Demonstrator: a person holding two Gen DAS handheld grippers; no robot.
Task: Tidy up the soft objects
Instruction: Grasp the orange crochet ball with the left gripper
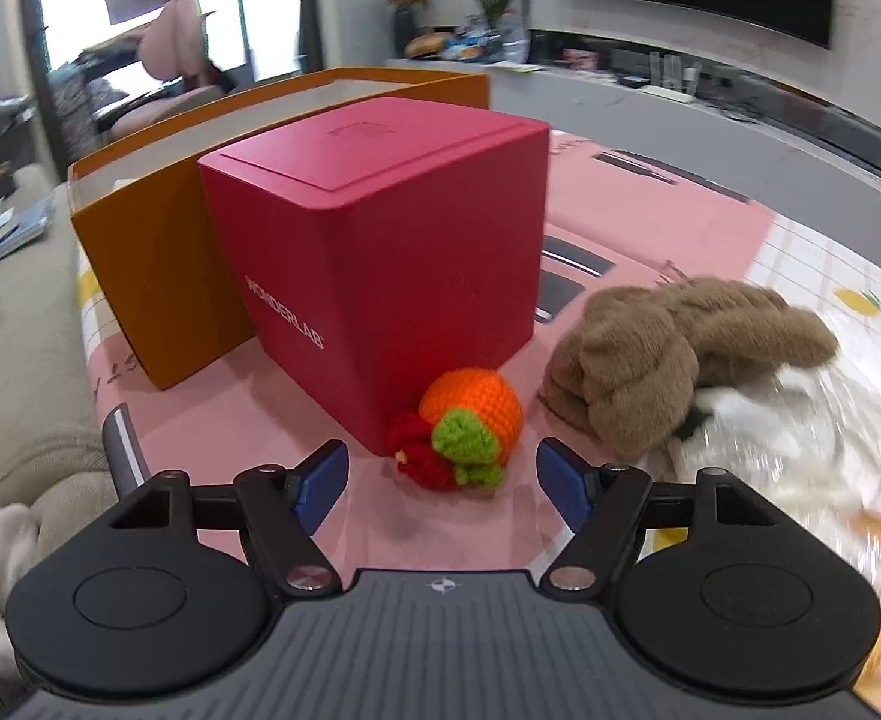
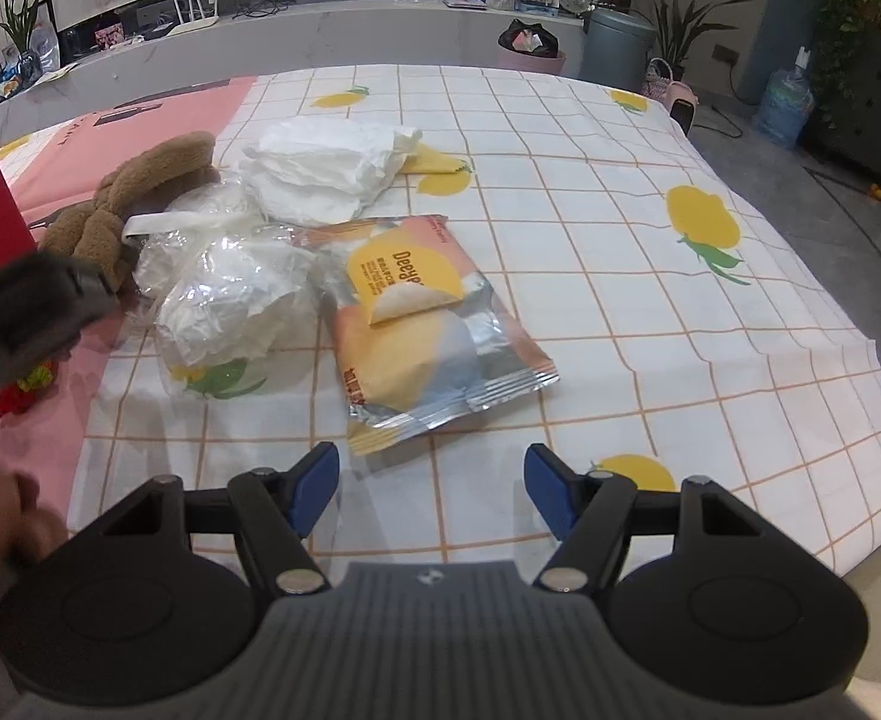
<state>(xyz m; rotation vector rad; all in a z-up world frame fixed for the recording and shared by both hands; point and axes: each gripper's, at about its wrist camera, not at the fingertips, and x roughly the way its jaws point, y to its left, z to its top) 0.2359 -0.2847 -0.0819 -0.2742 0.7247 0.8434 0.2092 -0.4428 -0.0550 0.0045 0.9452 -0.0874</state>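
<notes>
The left gripper (image 1: 440, 483) is standing wide with nothing between its blue pads; just ahead a crocheted orange ball (image 1: 473, 408) with green and red yarn is lying against a smooth red box (image 1: 380, 240), a fuzzy brown plush (image 1: 638, 354) beside it. The right gripper (image 2: 431, 486) is gaping empty too. Only its view is showing the crinkled foil snack bag (image 2: 434, 330), clear plastic bags (image 2: 224, 294) and white tissue (image 2: 326, 174) — on the checked cloth (image 2: 620, 330).
</notes>
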